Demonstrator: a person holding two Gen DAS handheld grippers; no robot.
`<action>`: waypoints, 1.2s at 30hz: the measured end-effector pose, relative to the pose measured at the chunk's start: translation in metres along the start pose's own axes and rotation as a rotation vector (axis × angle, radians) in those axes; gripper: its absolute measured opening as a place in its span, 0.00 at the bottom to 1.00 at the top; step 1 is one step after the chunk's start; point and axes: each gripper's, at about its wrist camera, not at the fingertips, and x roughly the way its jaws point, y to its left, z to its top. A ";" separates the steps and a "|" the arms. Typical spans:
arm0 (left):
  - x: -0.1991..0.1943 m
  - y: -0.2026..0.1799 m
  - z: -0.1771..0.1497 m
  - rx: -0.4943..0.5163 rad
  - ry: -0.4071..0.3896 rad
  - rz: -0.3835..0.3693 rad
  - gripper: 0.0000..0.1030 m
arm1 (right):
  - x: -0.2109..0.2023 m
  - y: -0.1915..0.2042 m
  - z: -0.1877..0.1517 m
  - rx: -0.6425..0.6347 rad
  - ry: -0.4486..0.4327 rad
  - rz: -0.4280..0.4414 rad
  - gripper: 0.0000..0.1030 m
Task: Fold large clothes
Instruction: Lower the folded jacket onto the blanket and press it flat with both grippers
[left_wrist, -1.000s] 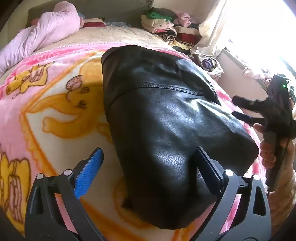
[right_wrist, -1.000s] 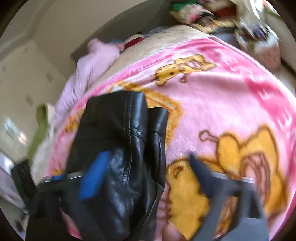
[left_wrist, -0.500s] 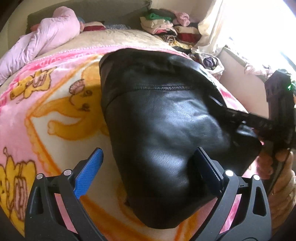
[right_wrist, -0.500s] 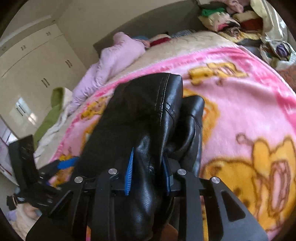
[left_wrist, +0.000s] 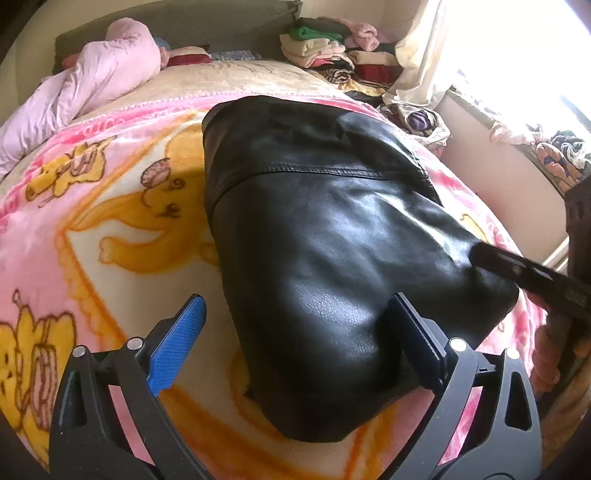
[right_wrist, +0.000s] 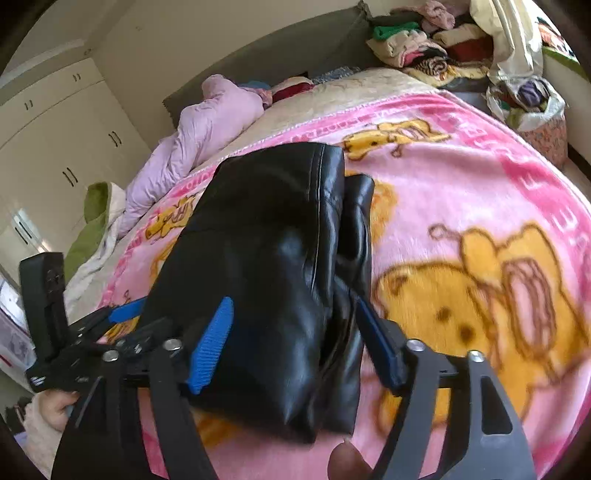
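A black leather jacket (left_wrist: 332, 236) lies folded in a thick bundle on the pink cartoon-bear blanket (left_wrist: 110, 206); it also shows in the right wrist view (right_wrist: 273, 280). My left gripper (left_wrist: 295, 332) is open, its jaws set wide over the jacket's near left edge. My right gripper (right_wrist: 295, 347) is open, its jaws astride the jacket's near end, one blue pad on top of the leather. The right gripper reaches in over the jacket's right side in the left wrist view (left_wrist: 517, 273). The left gripper shows at the left of the right wrist view (right_wrist: 110, 325).
A pale pink padded coat (left_wrist: 96, 81) lies at the bed's far left. Folded clothes are stacked at the head of the bed (left_wrist: 332, 55). A bag of clothes (right_wrist: 532, 107) stands beside the bed. White wardrobes (right_wrist: 55, 147) line the wall.
My right gripper was shut on the jacket's edge half a second ago; its jaws are now spread open around it. The left gripper stays open and has hardly moved.
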 end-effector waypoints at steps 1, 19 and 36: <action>-0.001 -0.001 -0.001 0.001 -0.002 0.002 0.89 | -0.002 0.000 -0.002 0.005 0.008 0.004 0.70; 0.008 0.007 -0.015 -0.073 0.031 -0.042 0.91 | 0.036 -0.036 -0.037 0.291 0.145 0.155 0.67; 0.018 0.020 0.002 -0.077 0.000 0.026 0.92 | 0.070 -0.016 -0.013 0.212 0.128 0.167 0.60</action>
